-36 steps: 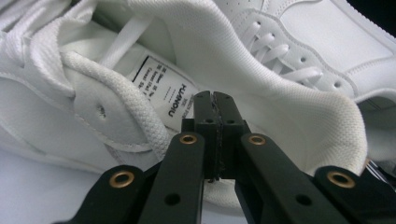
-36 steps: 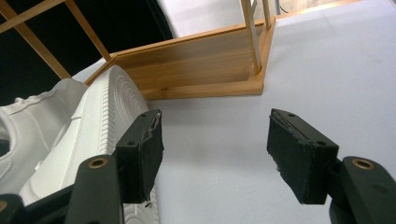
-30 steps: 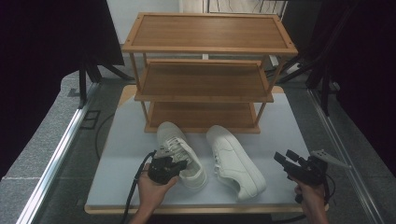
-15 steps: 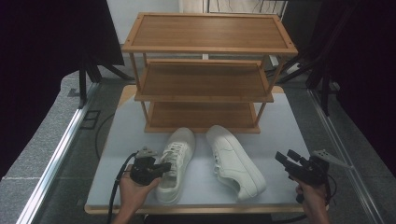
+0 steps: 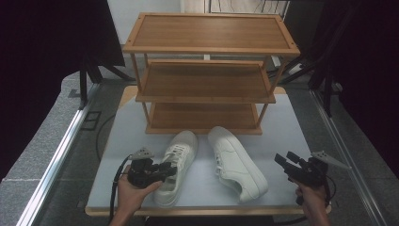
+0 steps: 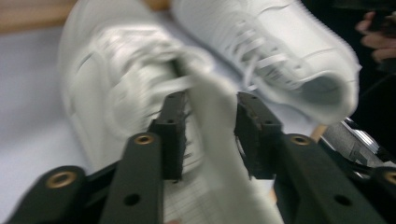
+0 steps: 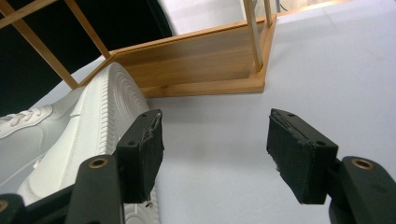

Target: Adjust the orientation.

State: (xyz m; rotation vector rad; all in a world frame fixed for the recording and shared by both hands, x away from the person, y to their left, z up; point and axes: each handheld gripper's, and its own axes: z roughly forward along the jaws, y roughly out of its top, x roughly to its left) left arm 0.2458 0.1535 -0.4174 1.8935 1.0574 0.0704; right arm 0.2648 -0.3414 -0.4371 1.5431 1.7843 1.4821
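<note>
Opening just now, left gripper [image 5: 165, 170] jaws straddle the turned left shoe [image 5: 176, 165]

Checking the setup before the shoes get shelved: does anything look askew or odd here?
Mildly. The left shoe lies slanted, toe leaning toward the right shoe, so the pair splays at the heels. The left gripper has just been opening, the shoe's collar between its jaws. The wooden rack stands square and bare.

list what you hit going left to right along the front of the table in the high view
left gripper → left shoe → right shoe → right gripper
</note>
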